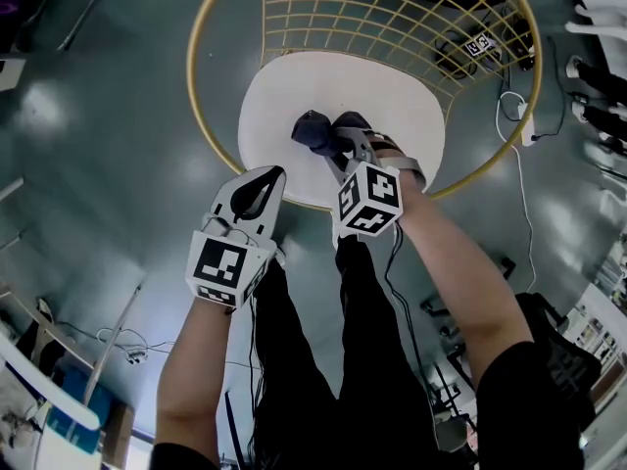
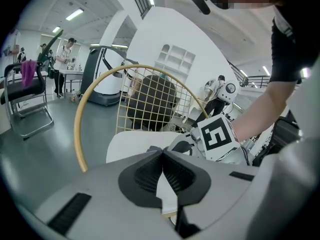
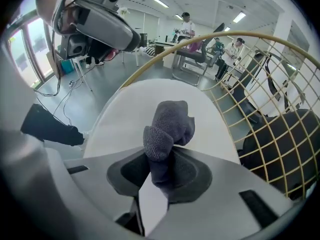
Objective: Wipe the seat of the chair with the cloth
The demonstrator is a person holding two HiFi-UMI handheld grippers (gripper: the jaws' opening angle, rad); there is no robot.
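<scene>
Cloth (image 3: 167, 126), dark grey and bunched, is pinched in the right gripper (image 3: 159, 176), whose jaws are clamped on its lower end; the free wad sticks out past the tips over the middle of the white seat (image 1: 392, 106) of the chair (image 1: 392, 13); whether it presses on the seat or hangs just above it, I cannot tell. The left gripper (image 1: 257, 192) hovers at the seat's near edge, its jaws brought together with nothing between them.

The step in hand looks like the wipe itself, with most of the seat probably not yet covered. To do it well, lower the wad until the fabric, not the jaw tips, bears on the seat; grip firmly, since only a small part of the cloth is caught and a drag could pull it loose; sweep in overlapping passes from the wire back (image 1: 323, 8) toward the near edge, reaching the sides by the gold hoop (image 1: 204, 116); hold the left gripper out of the path, or use it to steady the chair.

No brand or readable writing shows; the cubes (image 1: 369, 199) carry only black-and-white square markers, and a similar small tag (image 1: 480, 45) lies behind the wire back.
</scene>
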